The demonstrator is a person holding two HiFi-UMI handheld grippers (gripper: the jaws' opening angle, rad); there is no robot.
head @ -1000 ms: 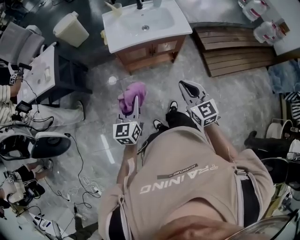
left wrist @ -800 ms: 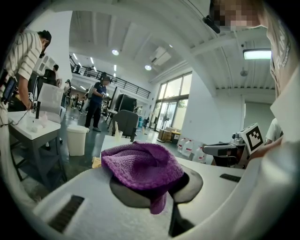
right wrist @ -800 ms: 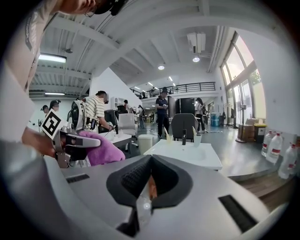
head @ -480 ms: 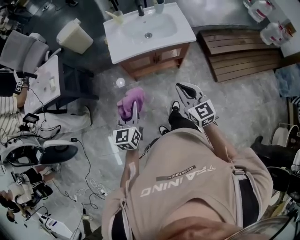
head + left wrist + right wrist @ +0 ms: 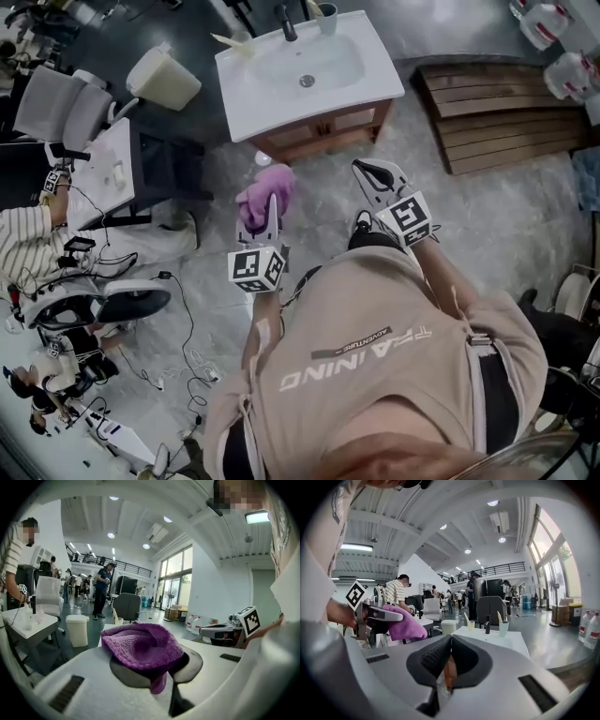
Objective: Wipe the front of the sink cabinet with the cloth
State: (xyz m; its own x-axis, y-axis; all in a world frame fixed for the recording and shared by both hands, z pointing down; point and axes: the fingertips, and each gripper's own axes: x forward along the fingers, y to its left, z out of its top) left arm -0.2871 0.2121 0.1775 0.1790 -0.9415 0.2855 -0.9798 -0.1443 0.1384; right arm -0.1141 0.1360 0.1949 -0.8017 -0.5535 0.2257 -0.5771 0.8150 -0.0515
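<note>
The head view looks steeply down from above the person, with the sink point(image 5: 375, 80) well ahead at its top. Each gripper view looks level along its own jaws, very near them, toward the sink. The left one catches the right gripper point(image 5: 206, 631) at its right; the right one catches the left gripper point(image 5: 396, 618) and cloth point(image 5: 410, 629).

Ceiling lamps point(image 5: 492, 502) and tall windows point(image 5: 553, 545) give bright, even light; frame edges bend and darken; the right gripper point(image 5: 450, 644) blurs.
</note>
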